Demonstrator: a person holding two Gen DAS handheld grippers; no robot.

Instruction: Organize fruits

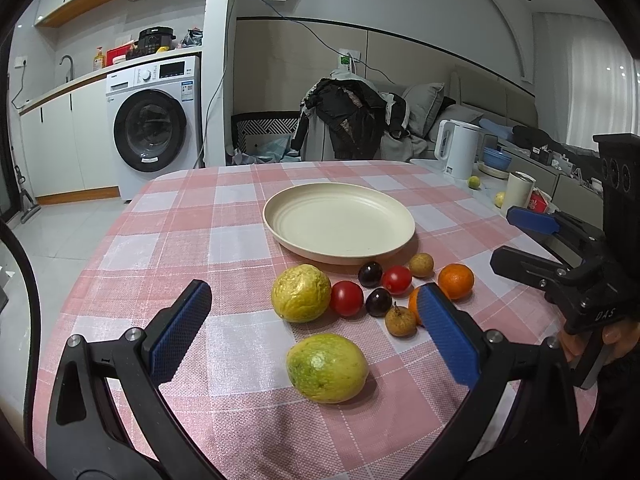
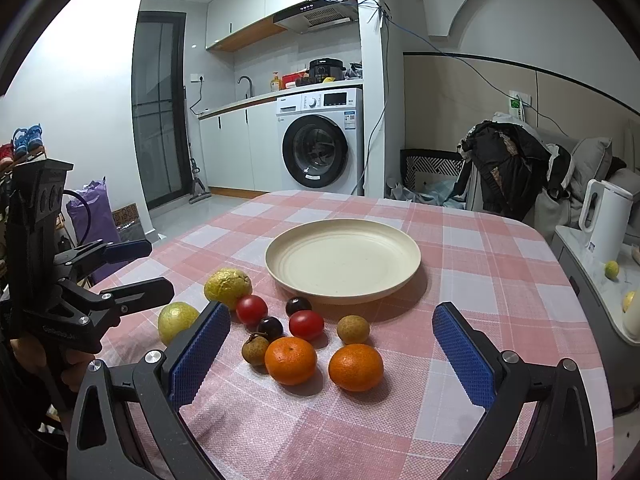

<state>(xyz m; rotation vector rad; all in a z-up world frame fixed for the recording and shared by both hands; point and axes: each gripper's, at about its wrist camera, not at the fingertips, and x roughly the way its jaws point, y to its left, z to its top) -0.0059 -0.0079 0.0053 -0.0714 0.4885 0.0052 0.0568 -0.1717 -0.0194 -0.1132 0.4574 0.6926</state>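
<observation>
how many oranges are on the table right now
2. One orange lies nearest the right gripper's left finger, beside a brown longan. The other orange lies just right of it. Both are on the checked cloth, outside the plate. None seems hidden.

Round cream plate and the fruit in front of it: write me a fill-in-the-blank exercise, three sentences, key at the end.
1. The round cream plate holds ____ fruit.
2. The count of small round orange mandarins on the pink checked tablecloth is ____.
3. The jaws of the left gripper and the right gripper are both ____.

Missing words: no; two; open
</observation>
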